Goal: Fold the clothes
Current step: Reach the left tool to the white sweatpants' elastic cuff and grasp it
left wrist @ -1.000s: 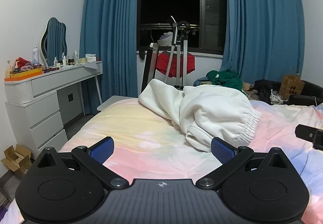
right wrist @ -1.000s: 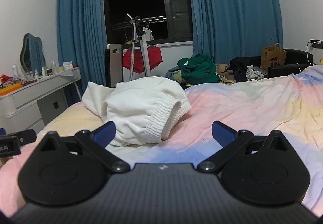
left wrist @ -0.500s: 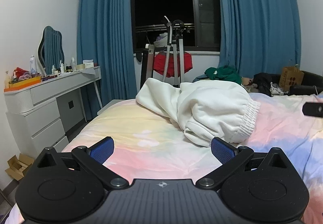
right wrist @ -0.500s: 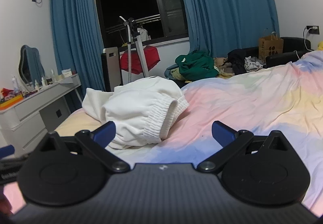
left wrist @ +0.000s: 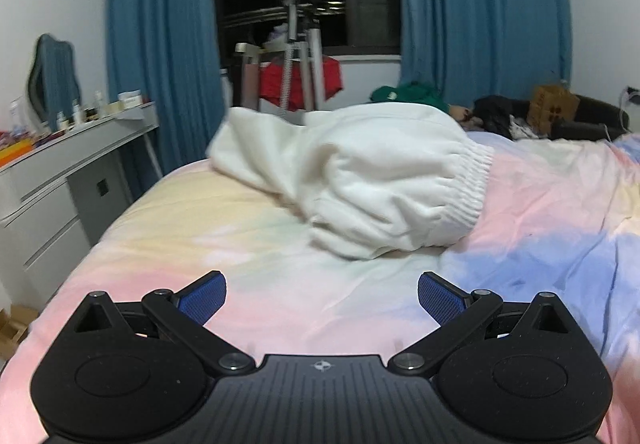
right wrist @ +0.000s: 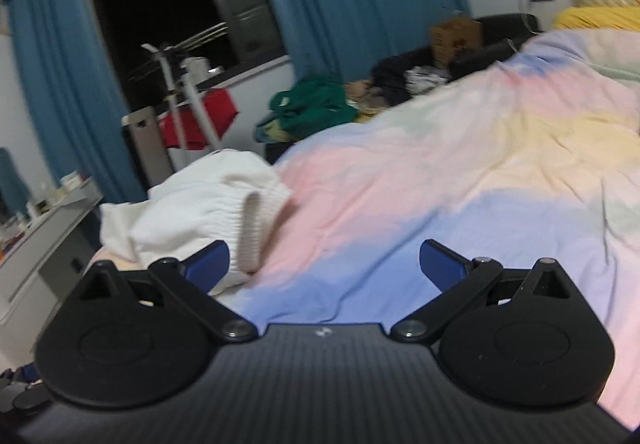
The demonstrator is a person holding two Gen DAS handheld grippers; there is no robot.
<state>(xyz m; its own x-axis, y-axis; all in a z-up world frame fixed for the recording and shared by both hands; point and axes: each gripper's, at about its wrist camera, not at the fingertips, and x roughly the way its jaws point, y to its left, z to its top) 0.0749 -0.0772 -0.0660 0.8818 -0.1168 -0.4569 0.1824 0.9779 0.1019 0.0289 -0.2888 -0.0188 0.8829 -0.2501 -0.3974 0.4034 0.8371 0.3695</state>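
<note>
- Left wrist view: the left tool (left wrist: 322, 294) is spread wide, nothing between its blue pads, held low over the bed (left wrist: 248, 296) with its pastel cover.
- The white garment (left wrist: 384, 179), crumpled in a heap and not folded, lies ahead of this tool and a little to its right, with a bare strip of cover between.
- The heap's long axis runs from far left, where a loose flap trails off, to near right, where the ribbed elastic band (left wrist: 472, 187) faces the right side of the bed.
- Right wrist view: the right tool (right wrist: 324, 264) is also wide open and holds nothing.
- Here the garment (right wrist: 192, 203) sits to the left of the tool's line; the ribbed band (right wrist: 252, 232) shows just past the left pad (right wrist: 208, 266). Whether pad and cloth touch, I cannot tell; the frame is blurred.
- This tool points mostly at bare cover, angled away right of the heap.
- Judgement: the right tool is nearer the banded end, the left tool faces the heap's near edge. Any grasp on the band calls for the right tool to swing left.
</note>
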